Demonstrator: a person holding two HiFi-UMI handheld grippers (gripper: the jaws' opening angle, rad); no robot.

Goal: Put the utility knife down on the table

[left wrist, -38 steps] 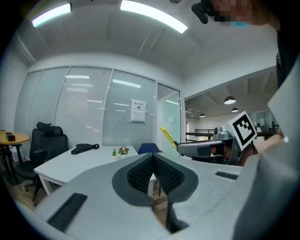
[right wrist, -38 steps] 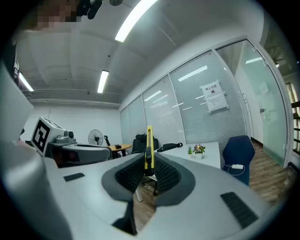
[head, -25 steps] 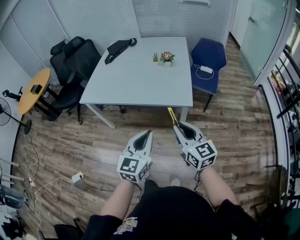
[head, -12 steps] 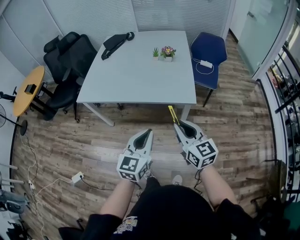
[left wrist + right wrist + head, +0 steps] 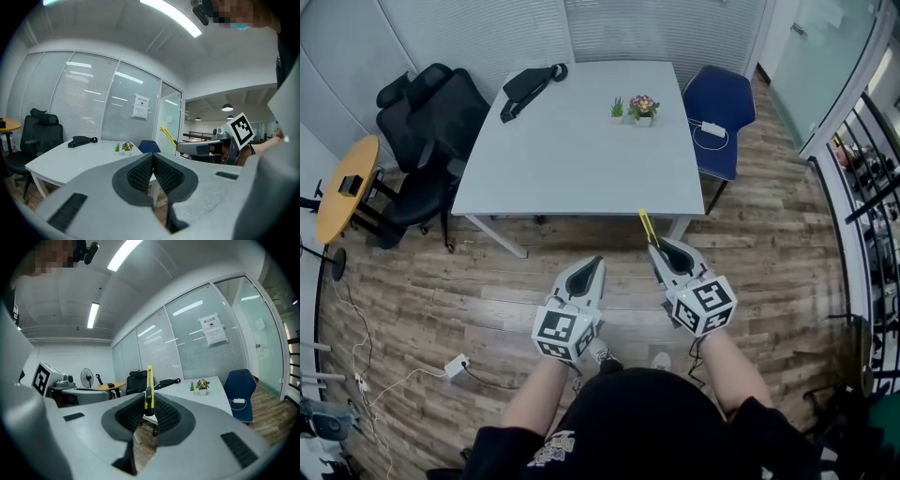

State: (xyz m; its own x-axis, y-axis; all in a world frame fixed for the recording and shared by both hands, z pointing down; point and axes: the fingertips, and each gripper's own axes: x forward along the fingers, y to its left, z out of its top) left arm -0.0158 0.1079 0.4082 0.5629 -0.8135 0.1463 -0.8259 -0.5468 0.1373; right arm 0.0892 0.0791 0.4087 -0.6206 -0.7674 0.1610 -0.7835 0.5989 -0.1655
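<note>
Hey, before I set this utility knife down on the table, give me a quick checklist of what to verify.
1. Grip: utility knife clamped in the right gripper: ok.
2. Left gripper shut, empty, clear of the knife: ok.
3. Bare landing spot on the near part of the table: ok.
4. Knife over the tabletop: not ok; only its tip reaches the near edge, and the gripper is over the floor.
5. Black bag and potted plants far from that spot: ok.
6. Blade retracted: cannot tell.
</note>
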